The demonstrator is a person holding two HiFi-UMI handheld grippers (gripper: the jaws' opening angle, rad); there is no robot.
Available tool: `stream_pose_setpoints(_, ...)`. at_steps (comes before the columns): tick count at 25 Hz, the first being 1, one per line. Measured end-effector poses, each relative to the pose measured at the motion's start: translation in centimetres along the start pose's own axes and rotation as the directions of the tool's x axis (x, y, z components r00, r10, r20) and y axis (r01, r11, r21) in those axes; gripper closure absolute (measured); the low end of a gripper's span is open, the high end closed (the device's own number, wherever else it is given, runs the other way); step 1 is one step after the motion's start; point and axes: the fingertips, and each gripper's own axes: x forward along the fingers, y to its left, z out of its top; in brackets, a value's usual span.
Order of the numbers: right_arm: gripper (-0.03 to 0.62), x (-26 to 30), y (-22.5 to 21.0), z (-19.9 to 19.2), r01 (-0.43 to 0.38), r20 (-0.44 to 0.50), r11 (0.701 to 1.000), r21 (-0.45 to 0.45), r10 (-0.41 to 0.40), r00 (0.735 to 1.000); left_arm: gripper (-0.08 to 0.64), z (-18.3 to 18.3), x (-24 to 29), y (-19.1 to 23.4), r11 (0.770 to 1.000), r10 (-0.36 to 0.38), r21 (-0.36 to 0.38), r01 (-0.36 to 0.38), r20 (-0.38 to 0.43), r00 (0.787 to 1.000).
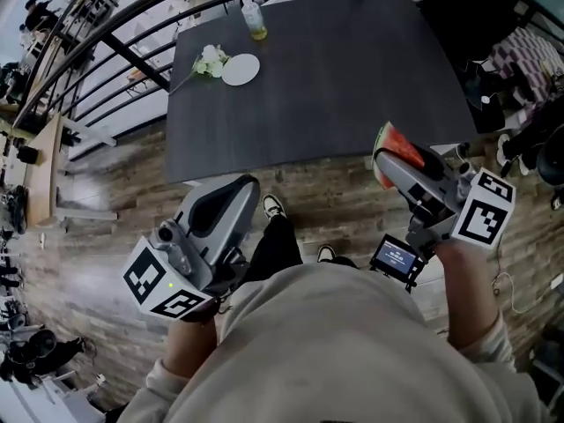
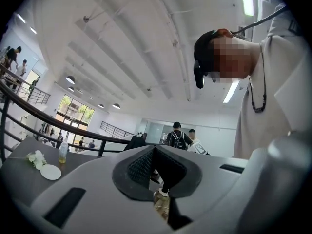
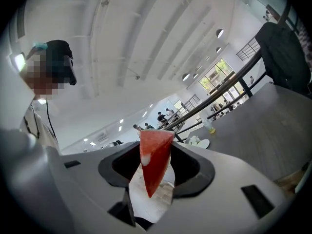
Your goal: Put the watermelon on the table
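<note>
Where the head view is read from its left, a dark railing (image 1: 106,47) is seen curving beside the tabletop (image 1: 335,86). The left tongs (image 1: 236,190) are held low over the wooden floor (image 1: 106,192), short of the tabletop's near edge. In the left gripper view their jaws are seen pressed together, with nothing gripped between them. On the far left corner of the tabletop a small bunch of flowers (image 1: 210,60) is laid just beside a white plate (image 1: 241,69), and a bottle (image 1: 255,20) is stood behind them near the far edge. To the right, the right tongs (image 1: 385,167) are closed on the watermelon (image 3: 155,162), a red wedge with a green rind. It is held in the air at the tabletop's near right edge and is not resting on the surface.
</note>
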Motion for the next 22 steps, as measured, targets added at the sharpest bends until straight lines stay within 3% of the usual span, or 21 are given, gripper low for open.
stream_pose_setpoints(7, 0.396, 0.7, -2.1, 2.7, 0.054, 0.048, 0.998, -0.044, -0.052, 0.997, 0.554, 1.0, 4.4, 3.1, 0.993, -0.119, 0.027, 0.118, 0.015, 0.993)
stream_pose_setpoints(11, 0.396, 2.2, -3.2, 3.6, 0.084, 0.069, 0.995, -0.049, -0.081, 0.994, 0.554, 1.0, 5.8, 5.7, 0.985, -0.172, 0.007, 0.172, 0.022, 0.985)
stream_pose_setpoints(15, 0.396, 4.7, -3.8, 3.8, 0.091, 0.022, 0.992, -0.087, -0.089, 0.996, 0.554, 0.8, 5.8, 9.1, 0.984, -0.177, -0.016, 0.177, 0.016, 0.984)
stream_pose_setpoints(22, 0.396, 12.8, -5.6, 5.9, 0.105, -0.016, 0.992, -0.065, -0.106, 0.994, 0.554, 2.2, 5.5, 18.5, 0.988, -0.138, -0.076, 0.138, 0.007, 0.990)
